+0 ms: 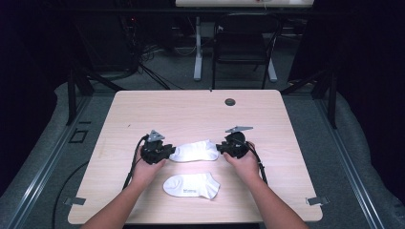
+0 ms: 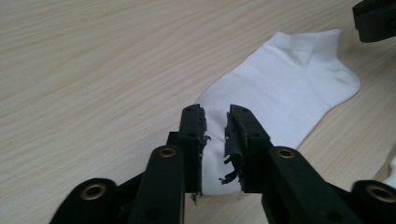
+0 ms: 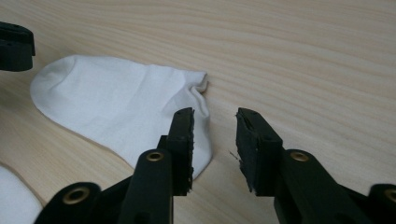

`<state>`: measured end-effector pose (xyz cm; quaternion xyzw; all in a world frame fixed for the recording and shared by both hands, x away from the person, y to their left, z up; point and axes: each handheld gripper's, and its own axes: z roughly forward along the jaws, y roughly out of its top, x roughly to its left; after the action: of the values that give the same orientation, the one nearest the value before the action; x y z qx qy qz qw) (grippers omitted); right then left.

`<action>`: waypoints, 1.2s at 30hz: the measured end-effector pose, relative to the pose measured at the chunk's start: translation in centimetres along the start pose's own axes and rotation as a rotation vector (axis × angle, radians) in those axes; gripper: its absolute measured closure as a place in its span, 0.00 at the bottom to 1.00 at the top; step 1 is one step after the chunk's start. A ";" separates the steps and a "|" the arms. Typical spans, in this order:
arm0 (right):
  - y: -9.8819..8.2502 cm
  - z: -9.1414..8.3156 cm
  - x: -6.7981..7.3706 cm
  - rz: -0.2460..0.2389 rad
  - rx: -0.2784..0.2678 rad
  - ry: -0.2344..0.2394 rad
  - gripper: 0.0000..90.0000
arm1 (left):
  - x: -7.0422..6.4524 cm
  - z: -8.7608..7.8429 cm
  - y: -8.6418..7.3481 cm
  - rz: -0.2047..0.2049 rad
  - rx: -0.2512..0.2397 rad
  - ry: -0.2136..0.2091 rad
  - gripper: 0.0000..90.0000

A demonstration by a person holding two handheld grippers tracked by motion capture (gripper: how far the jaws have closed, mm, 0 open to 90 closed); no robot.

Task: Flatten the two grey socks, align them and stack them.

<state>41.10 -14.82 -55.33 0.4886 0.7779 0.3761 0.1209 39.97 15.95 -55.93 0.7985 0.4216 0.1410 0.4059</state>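
White ankle sock [image 1: 195,150]: light, limp, unbreakable; I pinch toe and cuff ends; left gripper [image 2: 215,122] and right gripper [image 3: 214,126] both released

High view looks down from above; both gripper views closely share one white sock [image 2: 285,84].

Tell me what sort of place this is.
Probably a lab or recording workspace, not a home. A light wooden table stands inside a dark curtained frame, loose cables trail over a grey carpeted floor, and a black office chair sits by a second desk behind.
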 end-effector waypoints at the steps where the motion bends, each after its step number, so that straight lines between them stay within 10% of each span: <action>1: 0.1 0.1 0.0 -0.007 0.006 0.001 0.71 | 0.0 0.1 0.0 0.007 0.007 0.003 0.77; 17: -0.4 3.0 0.2 -0.082 0.040 -0.013 0.59 | -0.2 2.0 -0.8 0.057 0.101 0.036 0.72; 25: -0.3 2.9 0.5 -0.077 0.079 0.012 0.93 | 0.3 2.0 -1.2 0.025 0.071 0.002 0.93; 36: -0.1 2.3 0.3 -0.024 0.076 0.044 0.96 | 0.3 2.0 -1.1 0.008 0.066 -0.003 0.97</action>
<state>42.18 -13.46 -56.92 0.4750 0.8000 0.3556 0.0895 40.68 15.49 -58.02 0.8134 0.4221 0.1273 0.3795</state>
